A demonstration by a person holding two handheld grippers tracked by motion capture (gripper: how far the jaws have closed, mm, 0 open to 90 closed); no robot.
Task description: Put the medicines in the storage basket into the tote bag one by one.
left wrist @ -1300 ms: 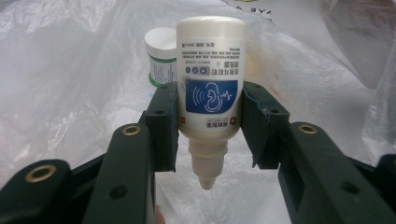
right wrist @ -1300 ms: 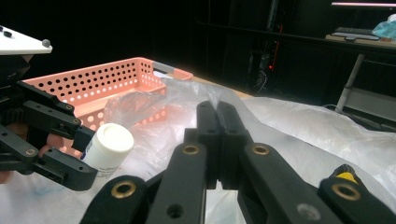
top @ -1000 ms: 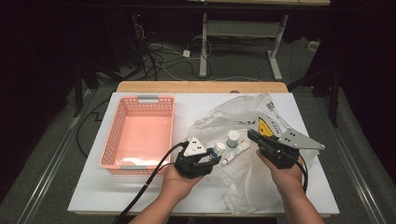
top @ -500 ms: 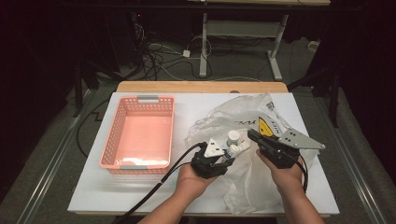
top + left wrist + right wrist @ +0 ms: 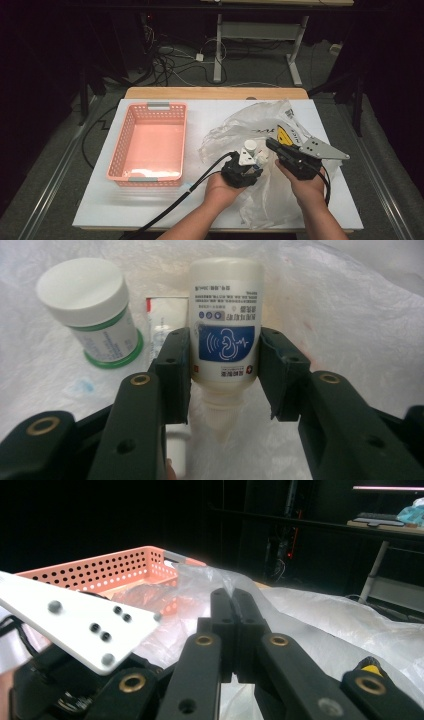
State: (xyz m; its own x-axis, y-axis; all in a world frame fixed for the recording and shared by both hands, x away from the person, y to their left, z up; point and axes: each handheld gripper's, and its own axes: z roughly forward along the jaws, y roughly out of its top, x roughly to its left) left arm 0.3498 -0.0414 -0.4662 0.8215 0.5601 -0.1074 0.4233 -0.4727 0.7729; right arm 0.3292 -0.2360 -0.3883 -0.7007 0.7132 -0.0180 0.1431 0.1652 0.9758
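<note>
My left gripper [image 5: 254, 160] [image 5: 225, 347] is shut on a white dropper bottle [image 5: 225, 305] with a blue label, its nozzle pointing back toward the camera. It hovers low over a crumpled clear plastic bag [image 5: 250, 120]. A white jar [image 5: 250, 146] [image 5: 87, 300] with a green band stands just beside the bottle, and a flat white packet [image 5: 165, 325] lies behind it. My right gripper [image 5: 270, 143] [image 5: 232, 597] is shut, pinching a raised fold of the bag [image 5: 325, 625] at its tips.
An orange perforated basket [image 5: 120, 140] [image 5: 100, 567] sits on the left of the white table top [image 5: 200, 115]. The left gripper's black cable [image 5: 170, 210] trails to the front edge. A yellow warning label [image 5: 285, 135] shows on the bag.
My left gripper has moved right and a little down, from beside the basket to the bag next to the jar. The right gripper has stayed put.
</note>
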